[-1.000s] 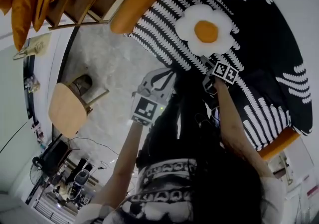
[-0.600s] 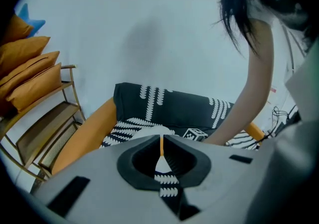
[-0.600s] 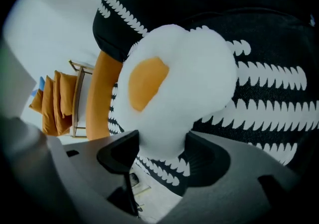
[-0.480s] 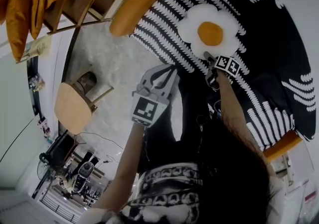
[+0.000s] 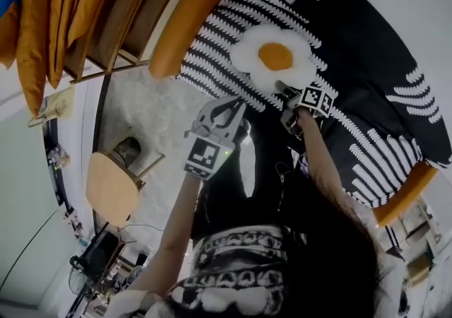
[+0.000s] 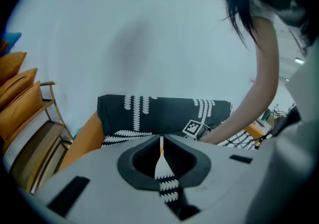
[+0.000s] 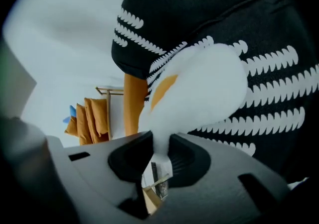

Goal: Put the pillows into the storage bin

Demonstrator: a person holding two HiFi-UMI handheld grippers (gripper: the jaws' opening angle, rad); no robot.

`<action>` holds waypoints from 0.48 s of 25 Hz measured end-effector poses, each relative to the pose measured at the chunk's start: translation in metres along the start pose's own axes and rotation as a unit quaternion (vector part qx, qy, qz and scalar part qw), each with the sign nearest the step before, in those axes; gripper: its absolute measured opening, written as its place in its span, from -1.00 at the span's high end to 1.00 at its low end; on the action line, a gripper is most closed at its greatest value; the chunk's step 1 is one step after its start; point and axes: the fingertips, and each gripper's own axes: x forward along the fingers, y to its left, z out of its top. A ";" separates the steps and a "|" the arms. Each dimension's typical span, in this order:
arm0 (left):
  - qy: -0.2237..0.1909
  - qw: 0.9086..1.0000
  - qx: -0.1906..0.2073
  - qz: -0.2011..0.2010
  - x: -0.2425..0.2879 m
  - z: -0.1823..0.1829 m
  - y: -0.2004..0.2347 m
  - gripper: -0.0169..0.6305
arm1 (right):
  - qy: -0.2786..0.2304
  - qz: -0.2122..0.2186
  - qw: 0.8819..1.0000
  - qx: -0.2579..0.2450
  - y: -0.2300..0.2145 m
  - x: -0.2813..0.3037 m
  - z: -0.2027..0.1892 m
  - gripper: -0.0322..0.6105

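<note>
A fried-egg pillow [image 5: 272, 59], white with an orange yolk, lies on a sofa's black-and-white cover [image 5: 367, 62]. My right gripper [image 5: 283, 88] is at the pillow's near edge. In the right gripper view its jaws [image 7: 159, 144] are closing, and the white rim of the egg pillow [image 7: 199, 93] is pinched between the pads. My left gripper [image 5: 235, 102] hovers to the left of it over the sofa's front edge. In the left gripper view its jaws [image 6: 160, 144] stand shut with nothing in them. No storage bin shows in any view.
An orange bolster [image 5: 187, 23] runs along the sofa's left end. Several orange pillows [image 5: 35, 34] stand on a wooden rack [image 5: 127, 20] at the upper left. A round wooden stool [image 5: 113, 186] stands on the pale floor below it.
The right gripper has moved up to the egg pillow's edge and its jaws have come together on it. The left gripper has stayed in about the same place.
</note>
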 end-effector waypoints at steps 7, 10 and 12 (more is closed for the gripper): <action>-0.016 0.997 0.052 -0.061 -0.042 -0.002 -0.033 0.90 | -0.069 0.083 0.994 0.026 0.064 -0.049 -0.060 0.72; -0.019 0.993 0.076 -0.083 -0.072 -0.014 -0.048 0.90 | -0.091 0.098 0.991 0.026 0.084 -0.069 -0.100 0.74; -0.024 0.991 0.089 -0.096 -0.095 -0.021 -0.056 0.90 | -0.109 0.105 0.988 0.028 0.095 -0.082 -0.126 0.74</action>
